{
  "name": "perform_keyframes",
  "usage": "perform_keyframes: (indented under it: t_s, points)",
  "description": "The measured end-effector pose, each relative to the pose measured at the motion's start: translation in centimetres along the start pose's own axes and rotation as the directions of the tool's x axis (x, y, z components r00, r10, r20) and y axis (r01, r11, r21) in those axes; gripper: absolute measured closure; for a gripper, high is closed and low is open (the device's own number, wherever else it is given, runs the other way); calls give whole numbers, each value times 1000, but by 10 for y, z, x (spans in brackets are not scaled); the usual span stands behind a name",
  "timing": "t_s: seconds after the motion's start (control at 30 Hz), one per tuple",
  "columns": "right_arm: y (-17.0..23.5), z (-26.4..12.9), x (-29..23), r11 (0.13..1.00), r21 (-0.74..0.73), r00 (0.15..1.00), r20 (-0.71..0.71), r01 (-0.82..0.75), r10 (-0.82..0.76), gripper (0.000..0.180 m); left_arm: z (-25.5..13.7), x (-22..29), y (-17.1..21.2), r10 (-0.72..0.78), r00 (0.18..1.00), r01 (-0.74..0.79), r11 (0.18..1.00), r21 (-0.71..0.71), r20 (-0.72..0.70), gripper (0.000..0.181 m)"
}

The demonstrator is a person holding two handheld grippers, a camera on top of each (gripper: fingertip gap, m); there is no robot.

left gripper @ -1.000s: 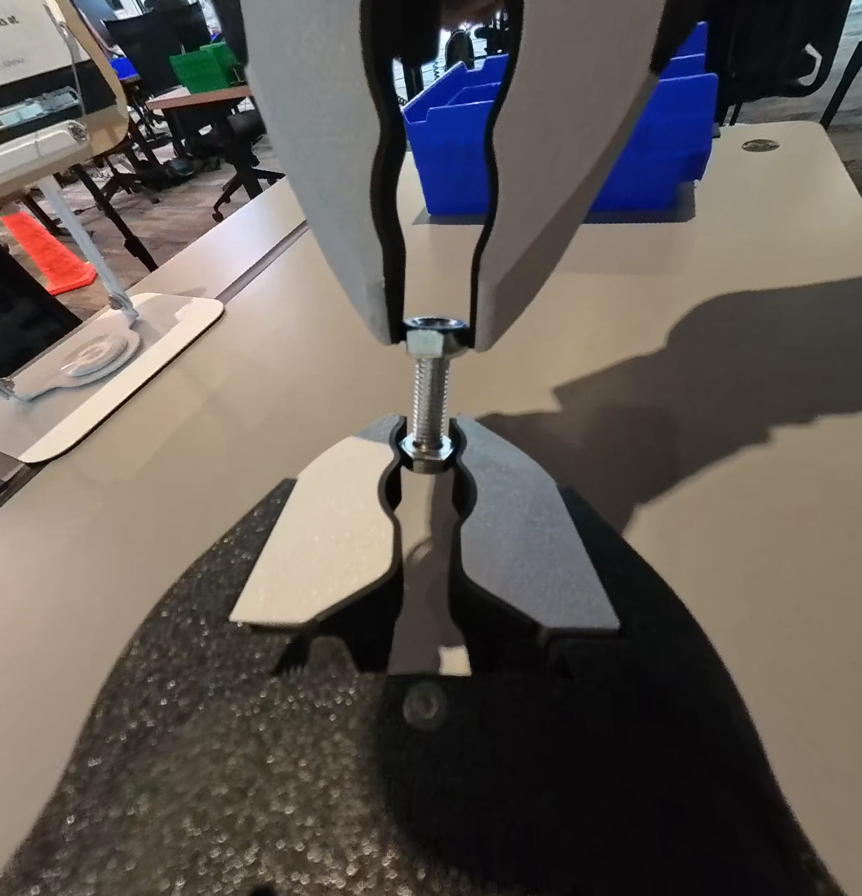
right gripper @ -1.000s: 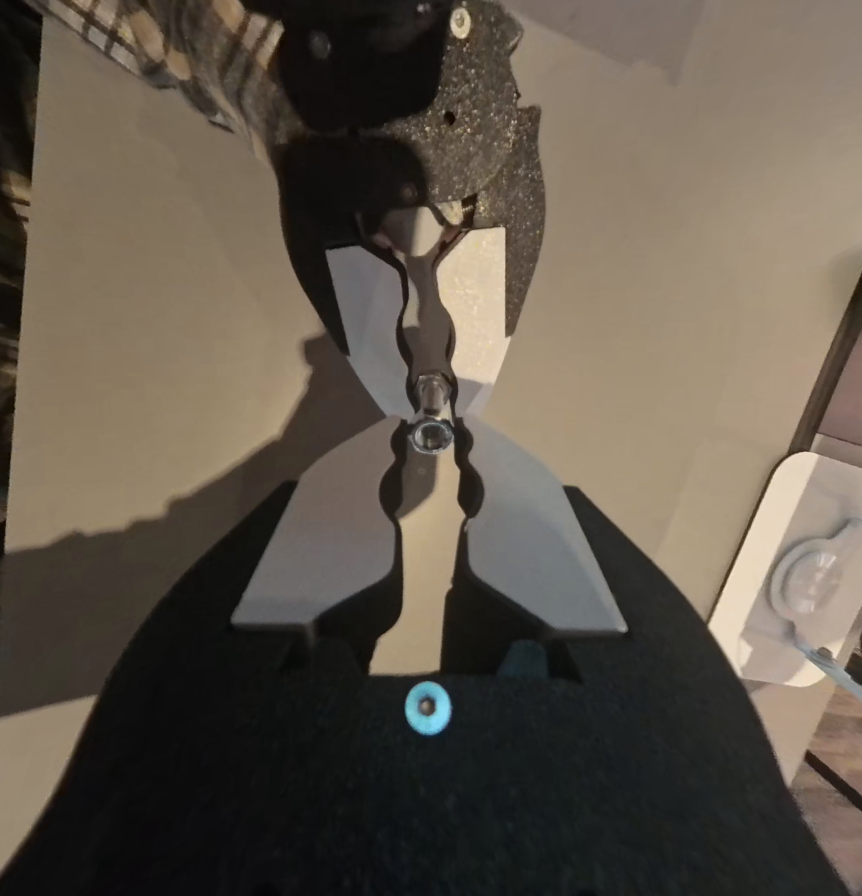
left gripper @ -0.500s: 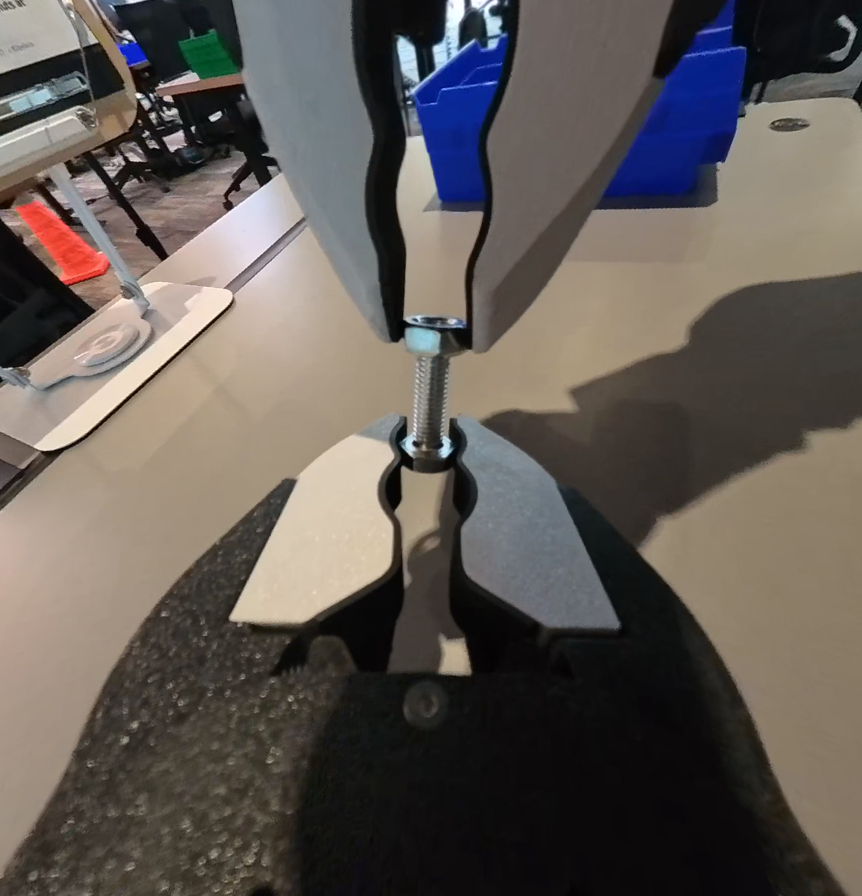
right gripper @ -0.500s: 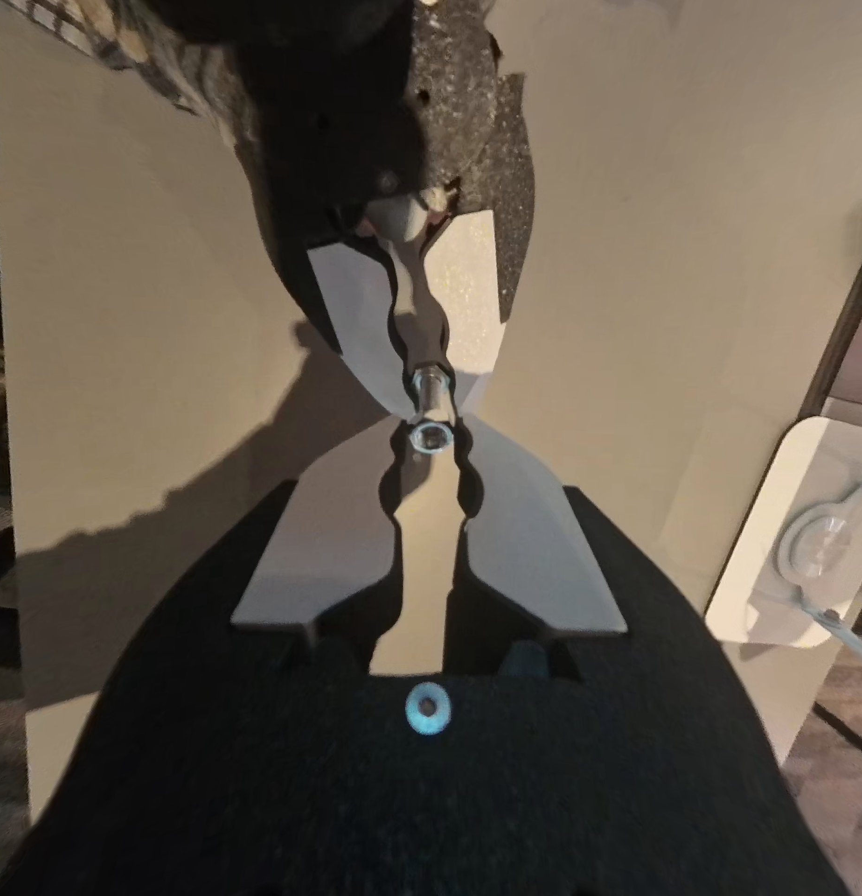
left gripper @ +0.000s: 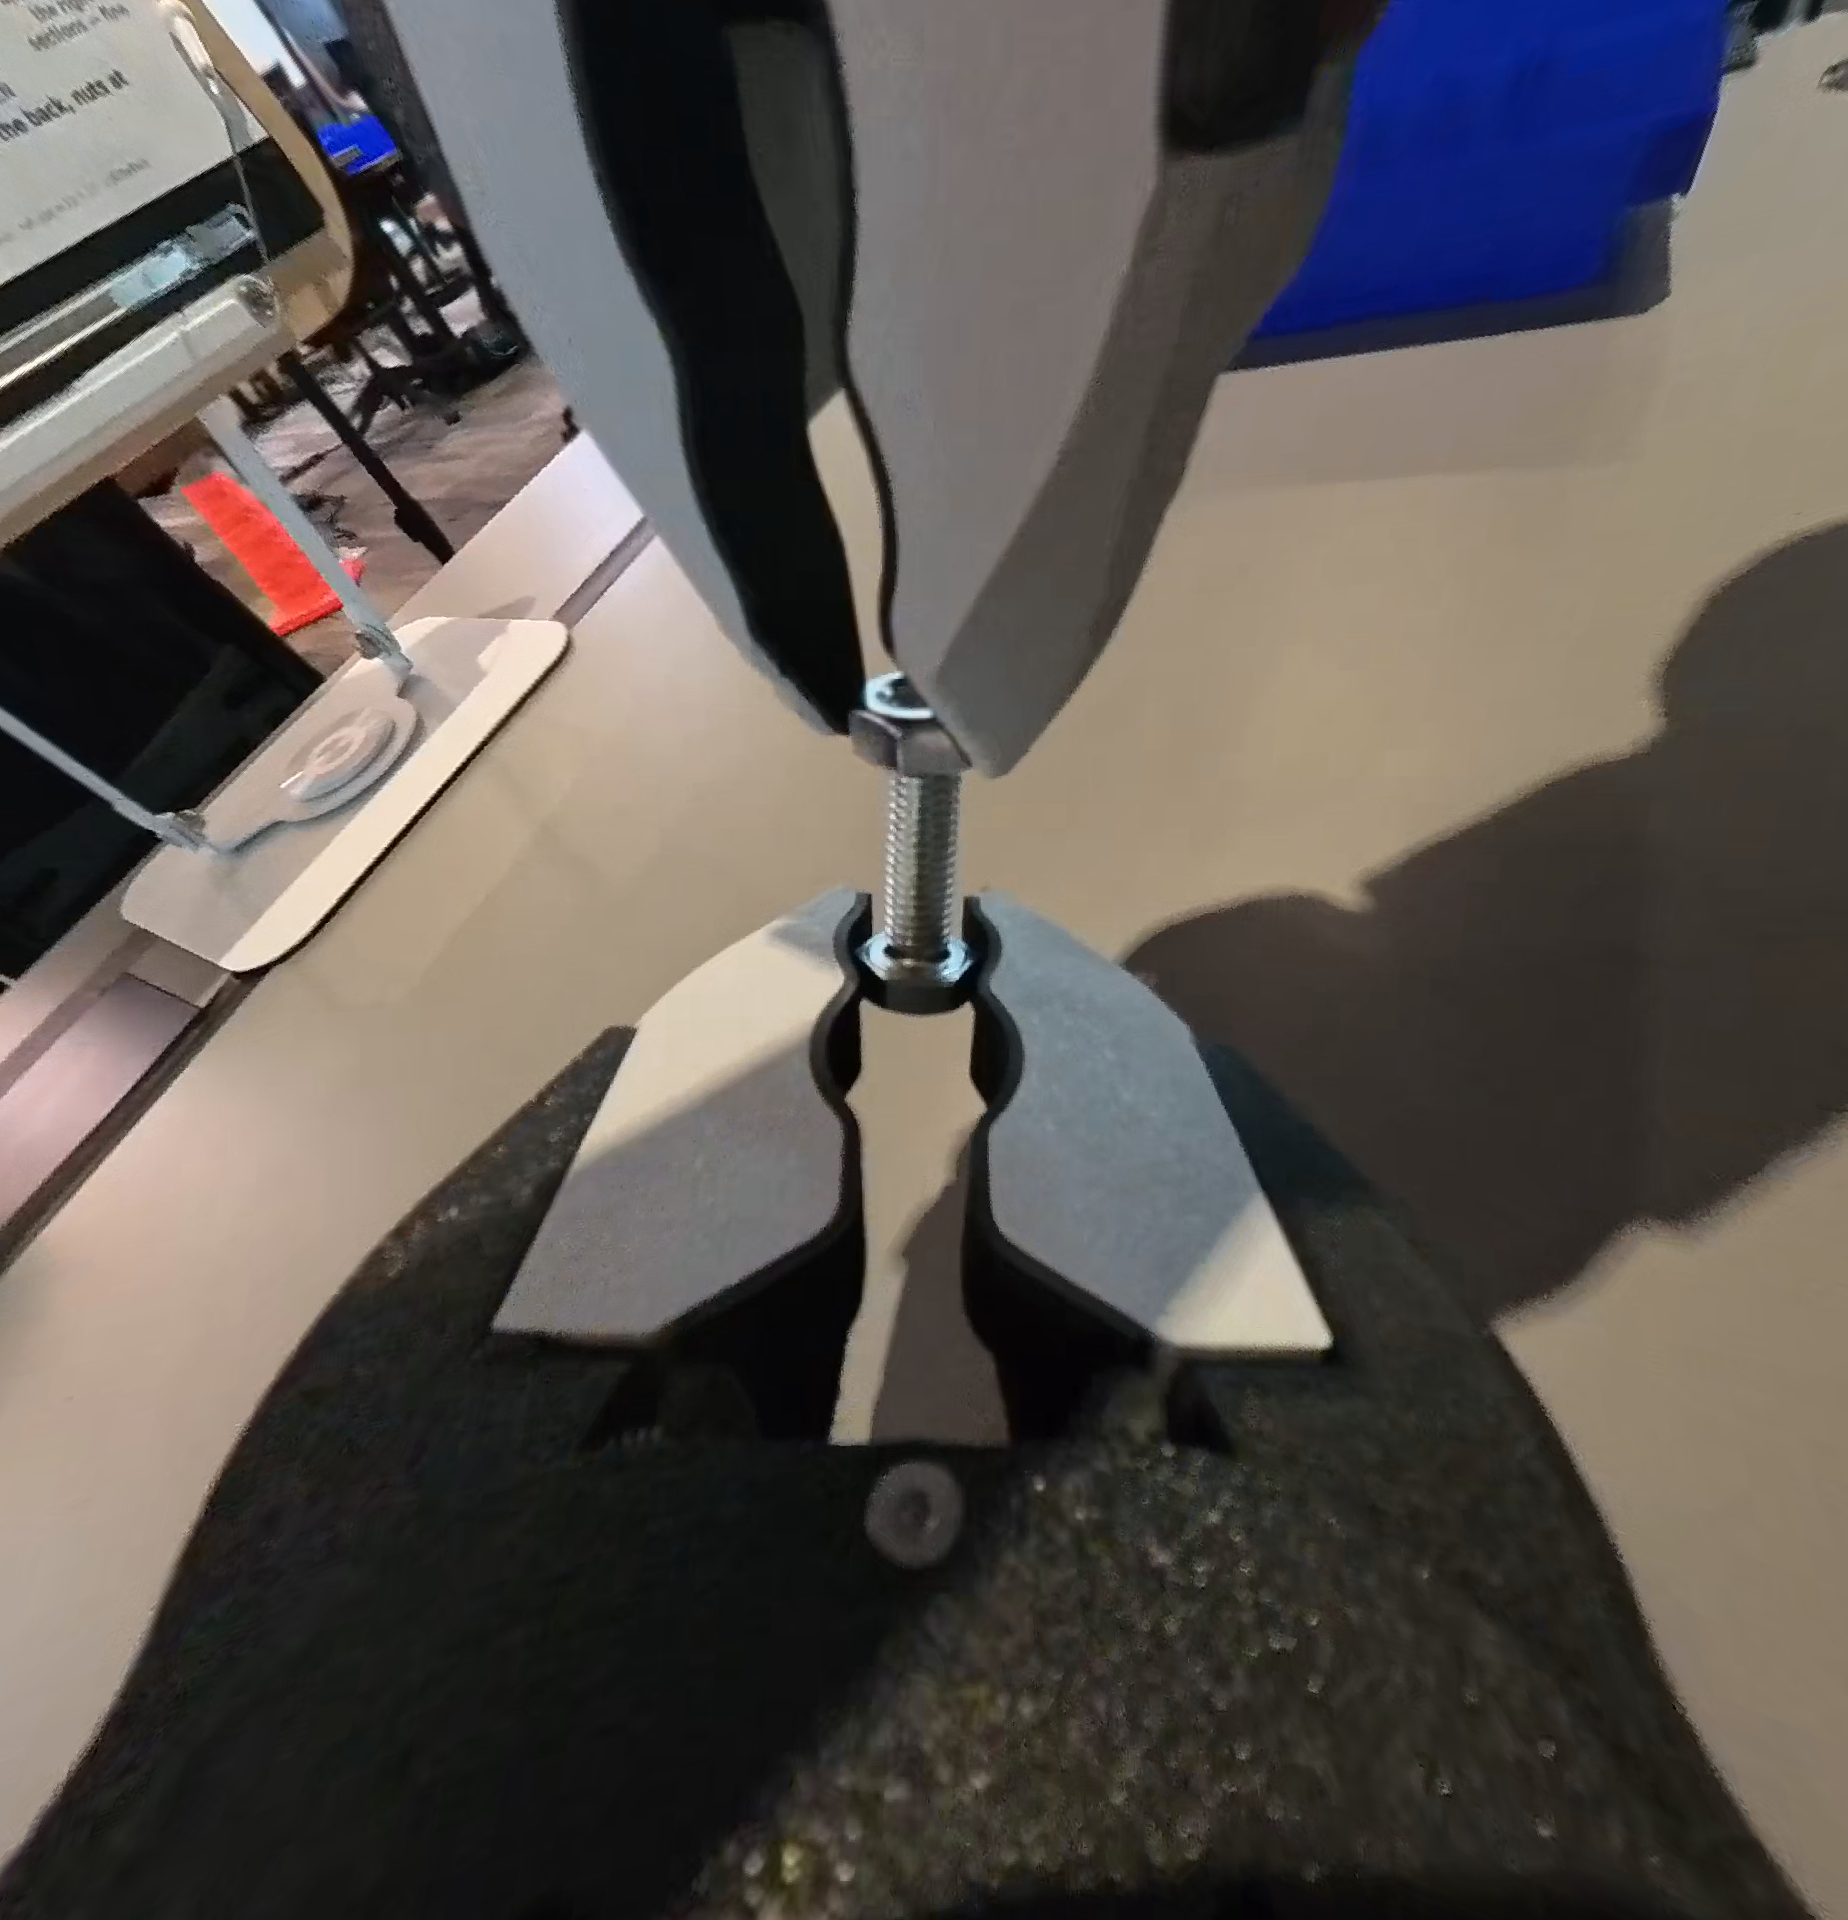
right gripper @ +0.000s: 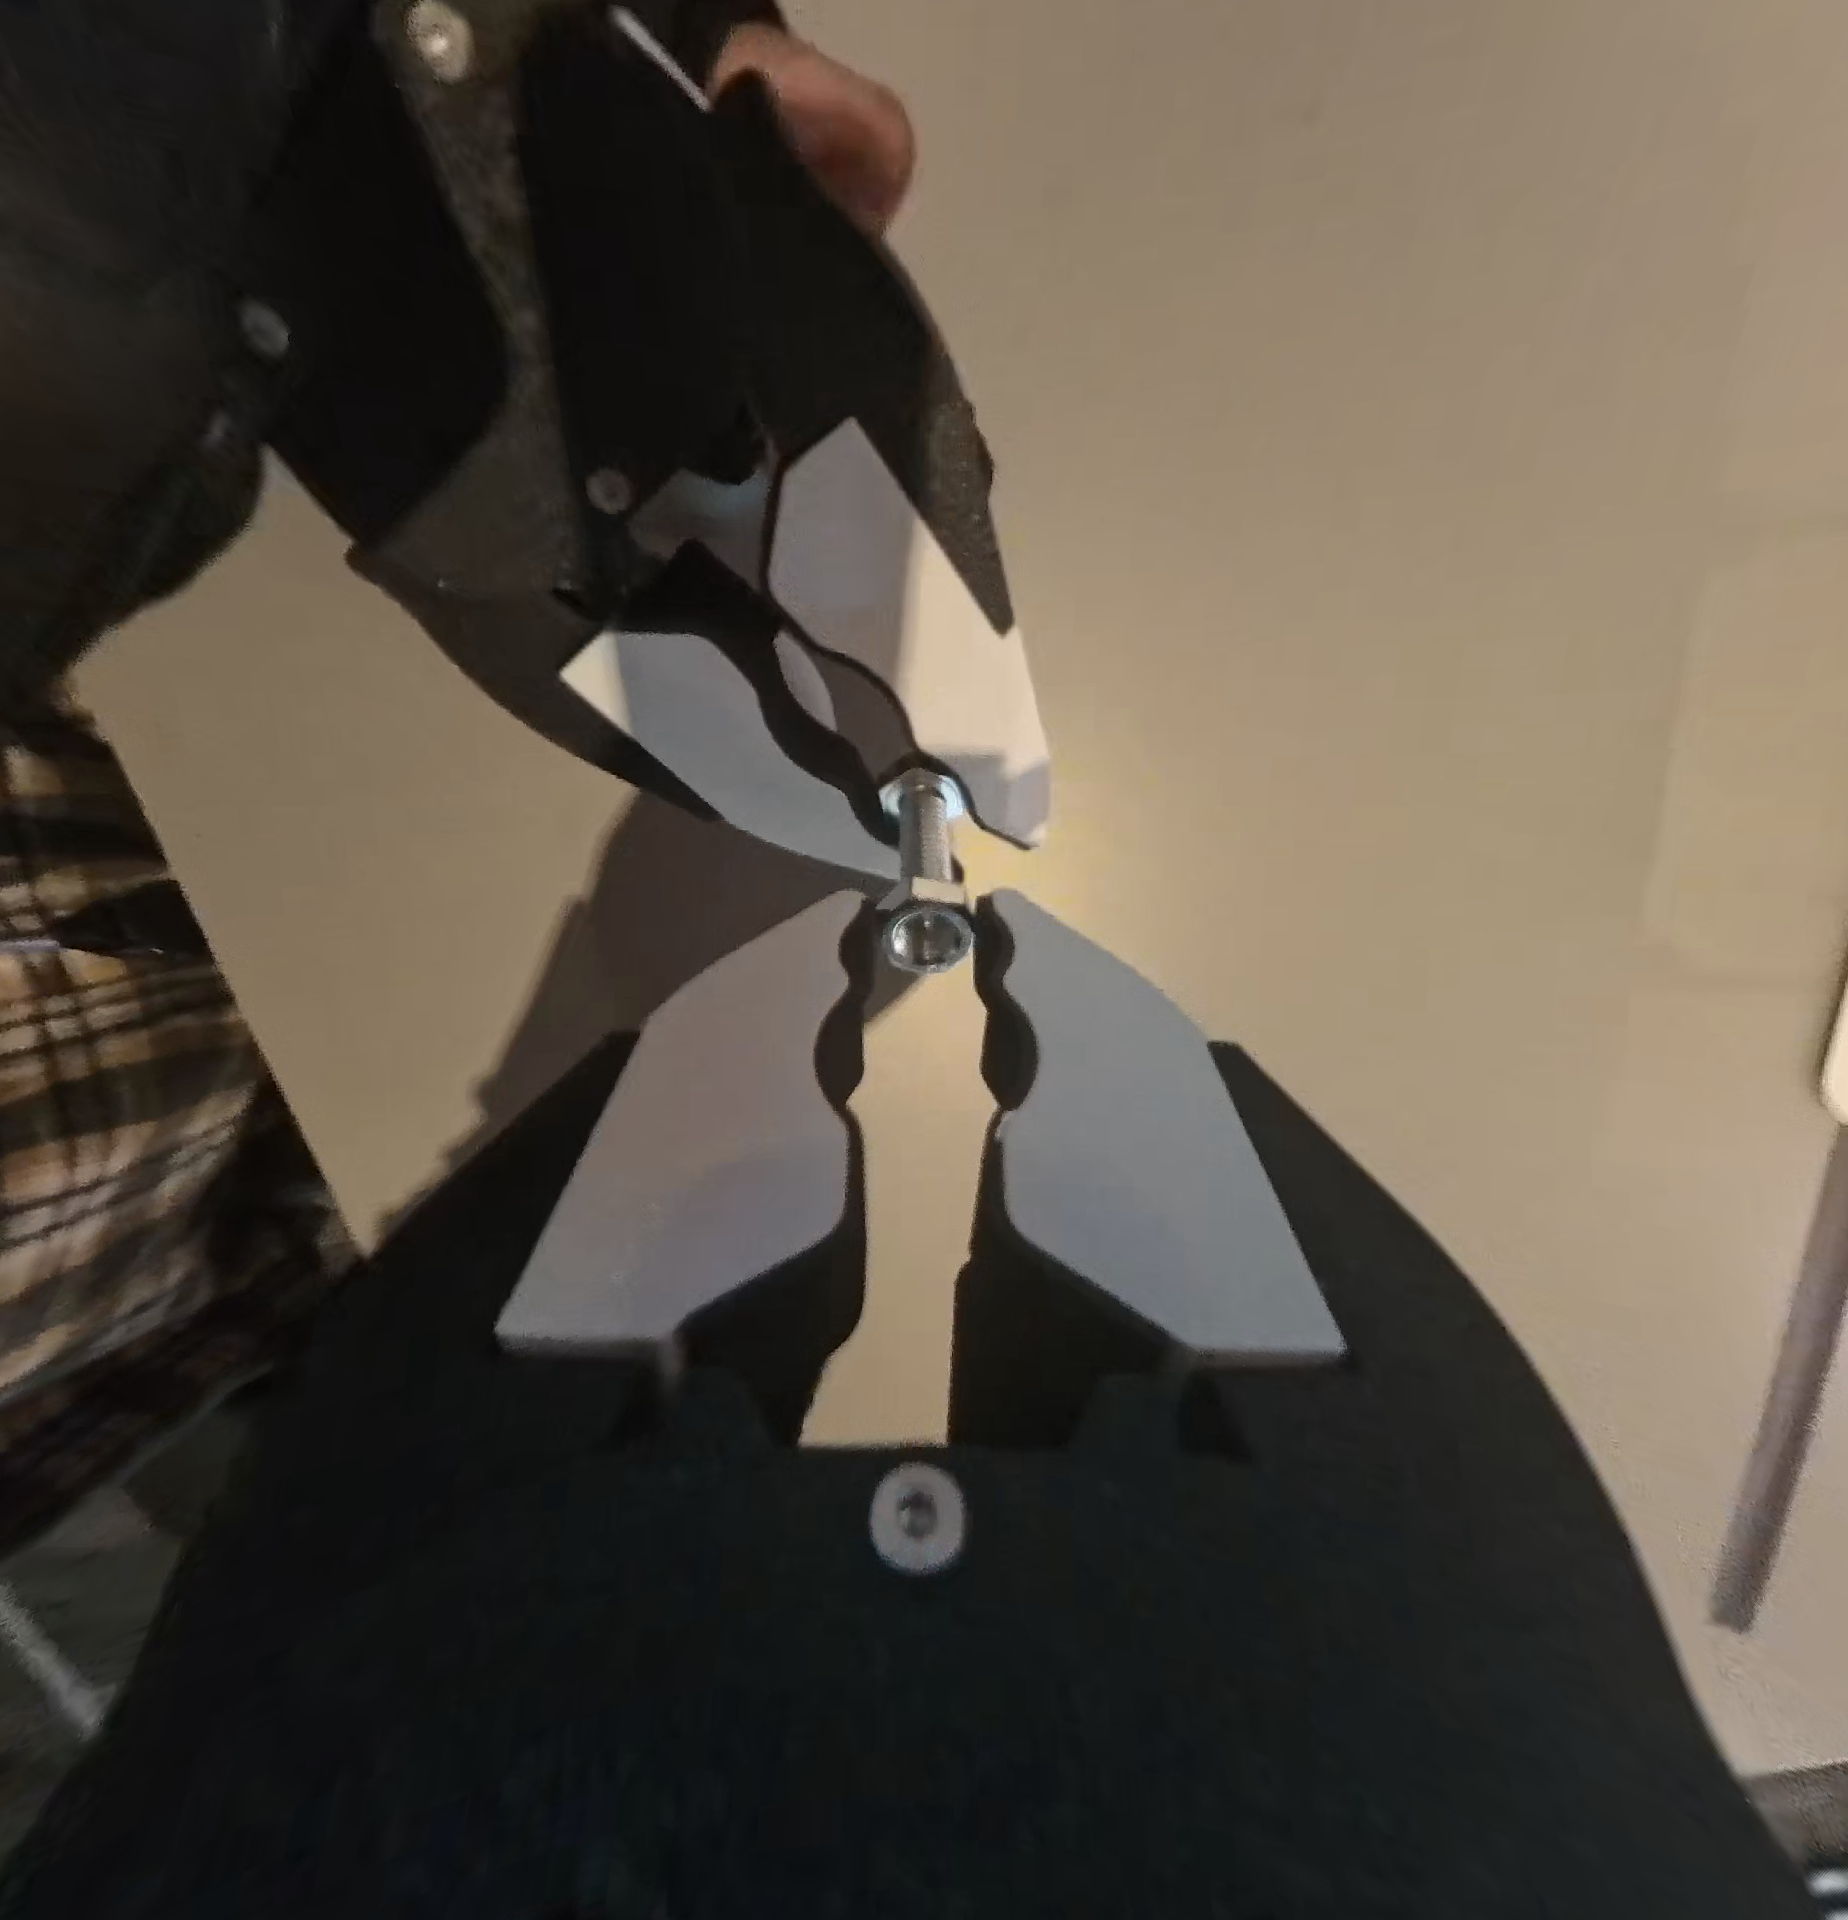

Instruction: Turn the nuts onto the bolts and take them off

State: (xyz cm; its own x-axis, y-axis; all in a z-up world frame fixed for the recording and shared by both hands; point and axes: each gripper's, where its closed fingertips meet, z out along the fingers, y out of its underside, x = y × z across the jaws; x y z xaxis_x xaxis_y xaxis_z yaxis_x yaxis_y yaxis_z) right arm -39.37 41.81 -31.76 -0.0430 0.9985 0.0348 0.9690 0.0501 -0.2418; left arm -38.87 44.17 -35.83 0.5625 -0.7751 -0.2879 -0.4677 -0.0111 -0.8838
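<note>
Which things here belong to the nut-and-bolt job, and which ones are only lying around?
Job:
bolt
nut
left gripper, shut on the nut
right gripper, shut on the bolt head

Lying about:
blue bins
white stand base
orange cone

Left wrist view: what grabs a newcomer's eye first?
A shiny bolt held in mid-air above the table, centre frame. The left hand-held gripper pinches the nut at its near end, and the right hand-held gripper comes down from the top and clamps the head. Behind, top right, a blue bin stands out.
</note>
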Motion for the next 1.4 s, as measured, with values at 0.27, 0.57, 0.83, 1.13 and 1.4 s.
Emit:
perform_keyframes:
  t_s: [0.27, 0.57, 0.83, 1.13, 1.4]
  points:
    - [4, -1, 0, 966, -47, 964, 67, -254, 257, 162, 0, 2, -2, 19, 1000, -19, 1000, 8, 5, 165]
    - [4, -1, 2, 960, -36, 956, 86, -278, 280, 162, 0, 3, -3, -24, 999, 25, 999, 27, -26, 165]
    - [-3, -8, 7, 980, 73, 982, 58, -186, 182, 162, -5, 1, -12, -142, 985, 152, 983, 107, -94, 165]
    - [-11, -20, 7, 958, 278, 997, 41, -76, 67, 163, -19, -4, -29, -227, 956, 267, 934, 236, -186, 165]
    - [-15, -31, 2, 915, 389, 991, 115, -105, 65, 162, -26, -3, -38, -211, 955, 267, 917, 296, -208, 165]
